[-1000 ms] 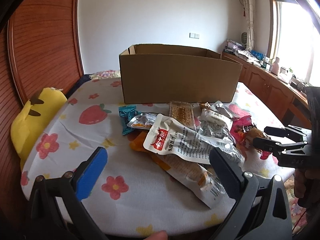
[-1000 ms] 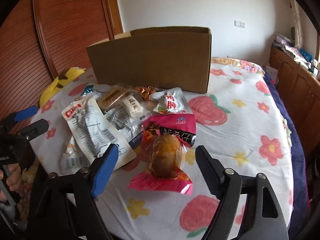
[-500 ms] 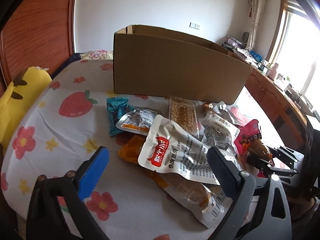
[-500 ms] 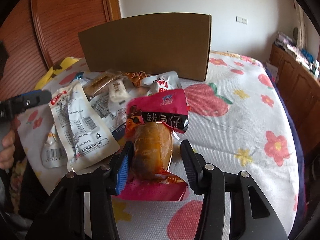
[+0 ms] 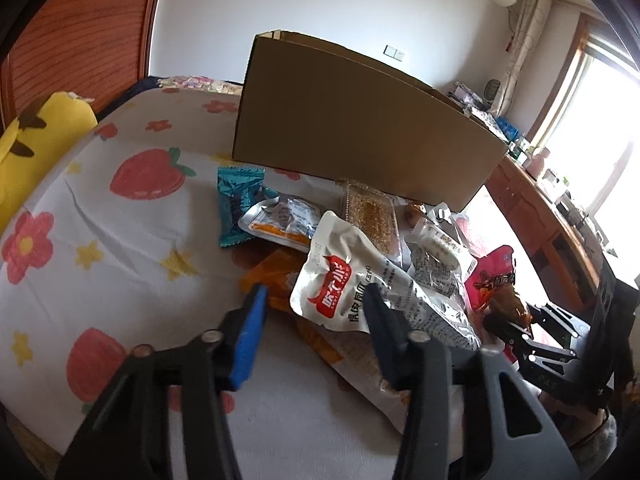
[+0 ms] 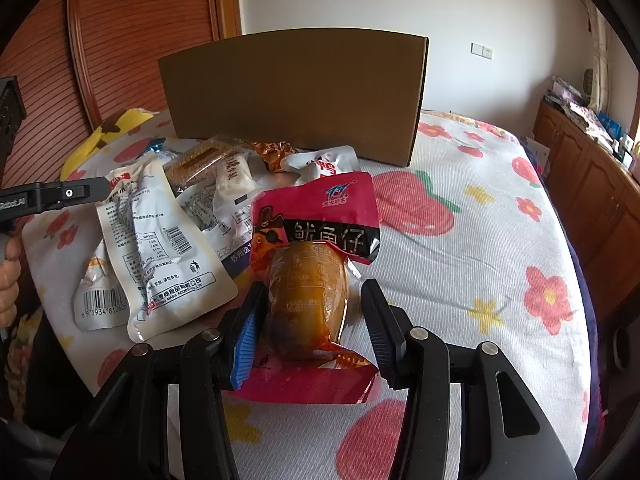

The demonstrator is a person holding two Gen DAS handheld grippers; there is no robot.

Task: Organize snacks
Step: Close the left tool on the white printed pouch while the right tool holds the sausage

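Note:
A pile of snack packets lies on the strawberry-print bedcover [image 5: 120, 240] in front of an open cardboard box [image 5: 360, 132] [image 6: 296, 96]. My left gripper [image 5: 316, 294] hangs low over the pile's near side. Its jaws are closing around the near end of a silver-white pouch with a red label [image 5: 340, 280]; the blue pad still stands a little off the pouch. My right gripper [image 6: 314, 286] [image 5: 516, 328] is shut on the brown bulge of a pink squid packet [image 6: 316, 216] [image 5: 492, 276], which rests on the cover.
A teal packet [image 5: 236, 204], a sesame bar pack [image 5: 370, 216] and several other pouches crowd the space before the box. A yellow plush cushion [image 5: 36, 140] lies at the left edge. Wooden cabinets [image 6: 592, 184] run along the right side. A hand [image 6: 8, 280] shows at far left.
My left gripper moved forward and down to the pile, and its jaws narrowed around the white pouch. My right gripper closed on the pink packet and has stayed put since.

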